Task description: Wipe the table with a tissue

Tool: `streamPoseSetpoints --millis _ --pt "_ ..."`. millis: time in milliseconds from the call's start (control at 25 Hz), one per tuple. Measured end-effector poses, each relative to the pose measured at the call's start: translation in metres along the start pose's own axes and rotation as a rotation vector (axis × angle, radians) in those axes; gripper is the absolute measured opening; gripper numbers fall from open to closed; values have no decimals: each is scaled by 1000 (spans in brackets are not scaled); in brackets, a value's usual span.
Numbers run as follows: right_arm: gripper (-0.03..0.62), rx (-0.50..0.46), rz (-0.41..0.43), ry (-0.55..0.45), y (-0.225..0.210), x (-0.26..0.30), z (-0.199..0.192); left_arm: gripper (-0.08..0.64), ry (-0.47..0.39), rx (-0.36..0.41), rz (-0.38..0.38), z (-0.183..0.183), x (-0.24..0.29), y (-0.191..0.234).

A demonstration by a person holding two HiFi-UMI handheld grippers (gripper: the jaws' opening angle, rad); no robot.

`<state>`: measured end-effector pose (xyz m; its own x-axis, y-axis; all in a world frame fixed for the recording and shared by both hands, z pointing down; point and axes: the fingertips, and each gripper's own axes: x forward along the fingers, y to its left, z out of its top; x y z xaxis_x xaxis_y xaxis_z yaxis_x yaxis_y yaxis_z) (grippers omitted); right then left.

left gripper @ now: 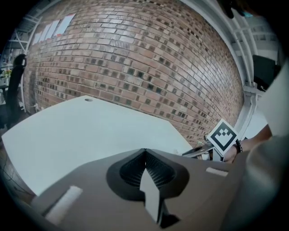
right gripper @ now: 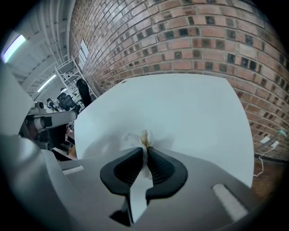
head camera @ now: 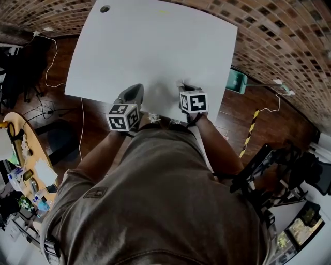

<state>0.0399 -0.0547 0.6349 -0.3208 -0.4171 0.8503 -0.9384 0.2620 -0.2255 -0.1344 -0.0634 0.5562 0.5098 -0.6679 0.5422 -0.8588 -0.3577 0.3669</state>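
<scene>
**Fingers [right gripper: 128, 170] of the right gripper [right gripper: 145, 152] pinched on a crumpled white paper tissue [right gripper: 135, 139]**

Ribbed and black, the right gripper's fingers were closed tight on the tissue. A thin fold of it ran down between the pads, and the bunched part stuck out just past their tips. That bunch touched the flat white table [right gripper: 189, 108] close to its near edge, and its tip carried a small yellowish stain.

Just beside it, the left gripper [left gripper: 144, 152] had its own black fingers [left gripper: 159, 173] pressed together with nothing between them. It hung over the same near edge, apart from the tissue. In the left gripper view, the black-and-white marker cube [left gripper: 223, 135] of the right gripper showed off to the right, with the person's hand behind it.

In the head view, both grippers sat side by side at the table's near edge, directly in front of the person's brown shirt [head camera: 170, 196]. Beyond them the tabletop stretched away bare, apart from a small dark round hole [head camera: 105, 9] near its far left corner. A red-brown brick wall [left gripper: 135, 54] rose behind the far edge of the table.
</scene>
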Motion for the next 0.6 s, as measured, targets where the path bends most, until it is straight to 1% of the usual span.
streamPoseSetpoints --millis 160,600 --pt "48 35 -25 -16 -17 -5 1 2 9 10 -16 1 5 -6" --pt "48 184 -156 -61 -94 -33 -6 2 30 38 -55 4 22 -26"
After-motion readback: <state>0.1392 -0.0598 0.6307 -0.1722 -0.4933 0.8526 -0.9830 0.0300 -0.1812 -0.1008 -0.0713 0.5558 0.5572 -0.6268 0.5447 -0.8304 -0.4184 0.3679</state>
